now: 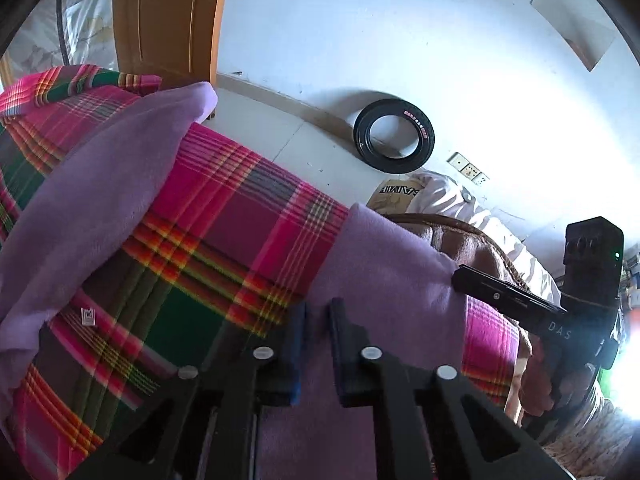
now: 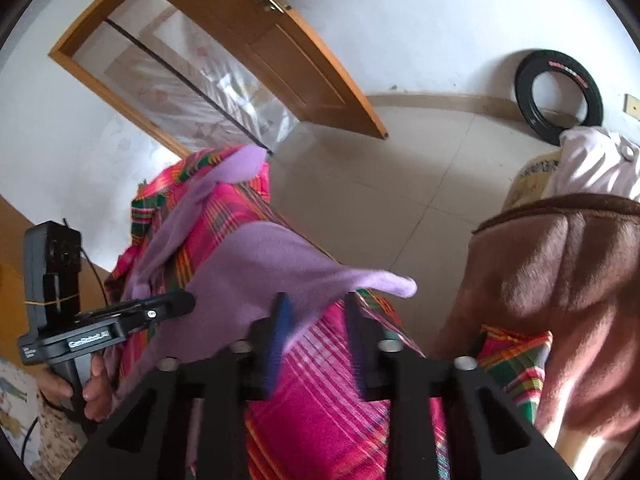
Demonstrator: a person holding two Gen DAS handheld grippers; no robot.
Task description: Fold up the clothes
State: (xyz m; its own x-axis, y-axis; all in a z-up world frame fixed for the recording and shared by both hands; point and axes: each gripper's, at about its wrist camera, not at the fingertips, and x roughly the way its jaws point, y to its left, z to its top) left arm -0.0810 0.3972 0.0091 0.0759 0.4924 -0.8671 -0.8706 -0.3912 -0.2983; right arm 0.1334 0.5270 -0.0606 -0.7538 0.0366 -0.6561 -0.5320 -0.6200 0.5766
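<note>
A purple fleece garment (image 1: pixel 80 200) lies spread over a pink, green and orange plaid sheet (image 1: pixel 240 208). My left gripper (image 1: pixel 318 320) is shut on a fold of it, with purple cloth filling the narrow gap between the fingers. The right gripper (image 1: pixel 458 274) touches the garment's far corner. In the right wrist view the garment (image 2: pixel 272 256) hangs blurred above the plaid sheet (image 2: pixel 320 400). There my right gripper (image 2: pixel 318 320) stands open: the cloth brushes only its left pad (image 2: pixel 282 320), and plaid shows through the gap. The left gripper (image 2: pixel 188 302) pinches the other edge.
A brown fleece blanket (image 2: pixel 560 280) is heaped to the right, with white cloth (image 2: pixel 592 160) over a cardboard box behind it. A black tyre (image 2: pixel 558 96) leans on the white wall. A wooden door (image 2: pixel 280 40) stands open over the tiled floor. A hand (image 2: pixel 94 384) holds the left gripper's handle.
</note>
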